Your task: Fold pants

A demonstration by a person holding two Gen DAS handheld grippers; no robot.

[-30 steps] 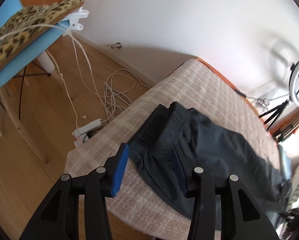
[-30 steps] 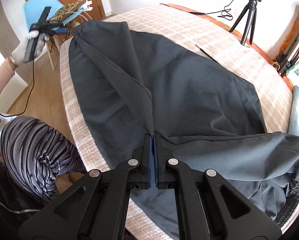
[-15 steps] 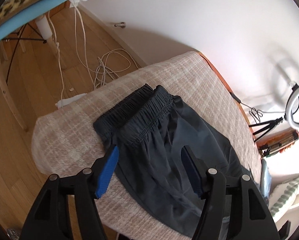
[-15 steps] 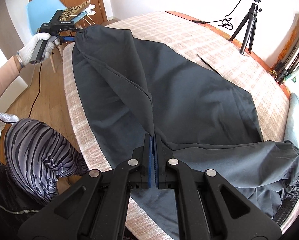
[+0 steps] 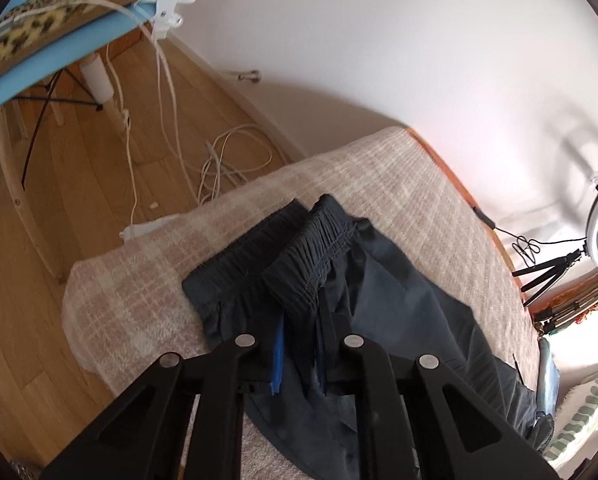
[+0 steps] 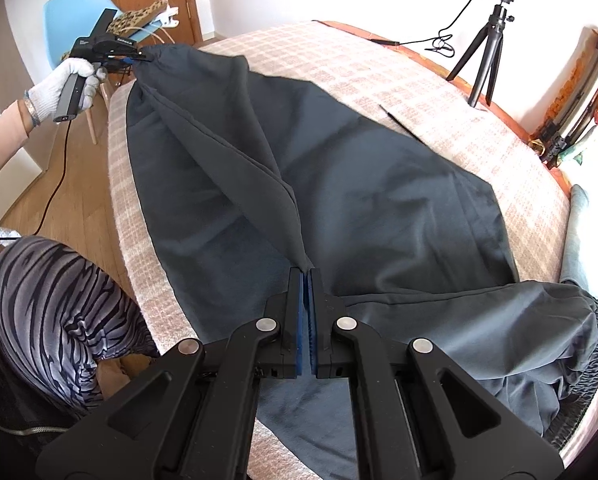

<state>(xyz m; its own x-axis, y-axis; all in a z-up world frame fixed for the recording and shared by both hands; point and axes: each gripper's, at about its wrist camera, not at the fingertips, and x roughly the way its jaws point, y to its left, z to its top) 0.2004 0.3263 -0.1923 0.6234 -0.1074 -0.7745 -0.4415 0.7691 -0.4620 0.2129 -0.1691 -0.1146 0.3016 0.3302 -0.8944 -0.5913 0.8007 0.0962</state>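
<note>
Dark grey pants (image 6: 379,184) lie spread on a checked beige blanket (image 6: 379,64) on a bed. In the left wrist view their two elastic cuffs (image 5: 299,248) lie side by side near the bed's end. My left gripper (image 5: 299,360) has its jaws closing on a bunch of the fabric just behind the cuffs, and the blue pads press it. The right wrist view shows that gripper (image 6: 137,58) in a gloved hand, holding the pants' far end up. My right gripper (image 6: 307,280) is shut on a raised fold in the middle of the pants.
A blue chair (image 5: 59,44) with a leopard cushion stands on the wood floor past the bed's end, beside loose white cables (image 5: 227,164). A ring light on a tripod (image 6: 495,20) stands behind the bed. A person's striped trouser leg (image 6: 59,304) is at the bed's near left.
The left gripper's jaws went from wide apart to closed on the fabric by the cuffs, and the pants' far end now hangs from it. The right gripper kept its hold.
</note>
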